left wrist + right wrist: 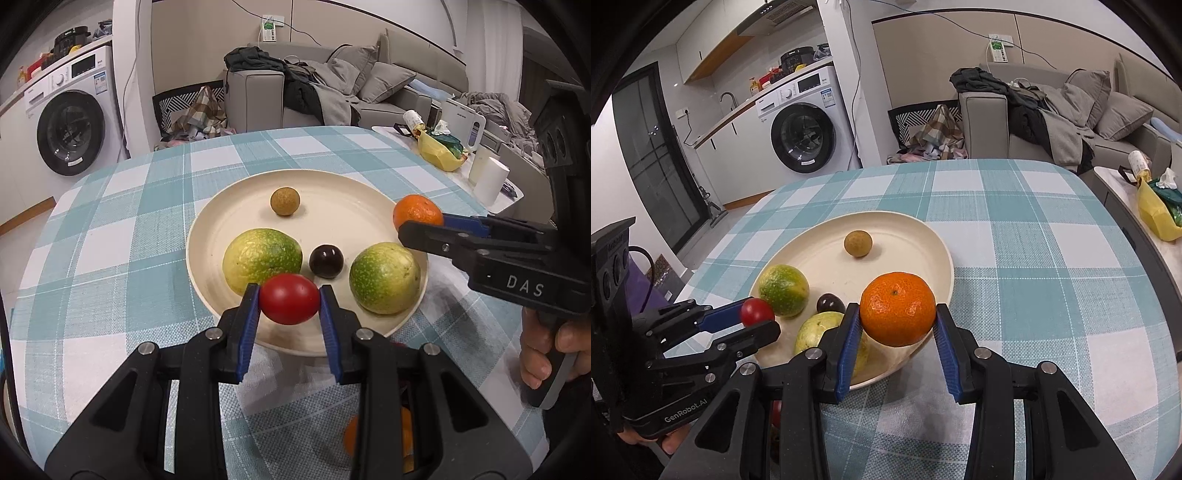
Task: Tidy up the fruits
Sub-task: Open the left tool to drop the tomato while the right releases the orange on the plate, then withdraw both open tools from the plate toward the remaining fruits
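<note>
My left gripper point(289, 300) is shut on a red cherry tomato point(289, 298) above the near rim of a cream plate point(347, 206). My right gripper point(897, 311) is shut on an orange mandarin point(897, 308) over the plate's point(908, 236) right edge. On the plate lie two green-yellow fruits point(261, 259) point(384, 277), a dark round fruit point(326, 261) between them and a small brown longan point(284, 201) farther back. The right wrist view shows the left gripper point(759, 317) with the tomato point(757, 311) at the plate's left. The right gripper point(421, 221) holds the mandarin point(416, 212) in the left wrist view.
The plate sits on a round table with a blue-and-white checked cloth point(129, 236). More orange fruit point(376, 435) lies near the table's front edge under the left gripper. A side table with a yellow bag point(441, 153) and white cups point(491, 179) stands at the right. A hand point(546, 350) grips the right tool.
</note>
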`<state>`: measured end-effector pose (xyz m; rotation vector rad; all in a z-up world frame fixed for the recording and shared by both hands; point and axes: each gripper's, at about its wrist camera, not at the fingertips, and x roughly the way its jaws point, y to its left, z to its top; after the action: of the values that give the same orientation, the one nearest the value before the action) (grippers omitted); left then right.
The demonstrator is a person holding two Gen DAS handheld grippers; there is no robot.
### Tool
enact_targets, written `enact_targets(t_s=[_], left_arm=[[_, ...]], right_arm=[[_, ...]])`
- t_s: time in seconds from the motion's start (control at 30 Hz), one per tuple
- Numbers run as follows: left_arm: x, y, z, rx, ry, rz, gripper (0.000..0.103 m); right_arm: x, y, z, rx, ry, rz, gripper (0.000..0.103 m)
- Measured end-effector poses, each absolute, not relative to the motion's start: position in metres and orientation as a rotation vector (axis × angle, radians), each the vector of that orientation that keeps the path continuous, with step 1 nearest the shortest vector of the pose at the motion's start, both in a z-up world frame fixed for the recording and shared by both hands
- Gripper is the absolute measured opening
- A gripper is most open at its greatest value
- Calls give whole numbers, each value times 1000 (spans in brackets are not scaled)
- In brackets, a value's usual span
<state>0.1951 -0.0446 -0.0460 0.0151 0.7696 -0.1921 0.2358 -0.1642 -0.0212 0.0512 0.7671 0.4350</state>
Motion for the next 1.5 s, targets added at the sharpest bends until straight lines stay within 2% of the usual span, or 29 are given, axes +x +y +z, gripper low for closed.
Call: enact_targets(t_s=[0.6, 0.67, 0.73, 0.83, 0.9, 0.97, 1.03, 1.13, 1.2, 1.5], left_arm=[[198, -42, -50, 13, 784, -178, 29], [196, -41, -48, 7, 782, -181, 30], [192, -39, -46, 3, 781, -180, 35], [183, -35, -41, 3, 757, -164, 52], [174, -32, -35, 0, 731, -157, 71], [165, -30, -29, -2, 702, -146, 83], [156, -28, -22, 2, 680, -139, 84], [144, -27, -16, 15, 671, -124, 91], [137, -26, -14, 18, 662, -116, 102], [116, -24, -13, 31, 688, -134, 102]], right_arm=[[237, -161, -23, 59, 771, 464, 41], [236, -162, -21, 61, 760, 469, 47], [232, -162, -17, 55, 736, 467, 49], [228, -163, -12, 16, 718, 441, 52], [224, -165, -10, -9, 721, 418, 60], [219, -167, -8, -23, 718, 410, 77], [213, -169, -7, -40, 721, 411, 90], [204, -170, -4, -56, 719, 422, 97], [198, -170, -4, -59, 721, 437, 102], [180, -163, -14, -120, 779, 492, 103]])
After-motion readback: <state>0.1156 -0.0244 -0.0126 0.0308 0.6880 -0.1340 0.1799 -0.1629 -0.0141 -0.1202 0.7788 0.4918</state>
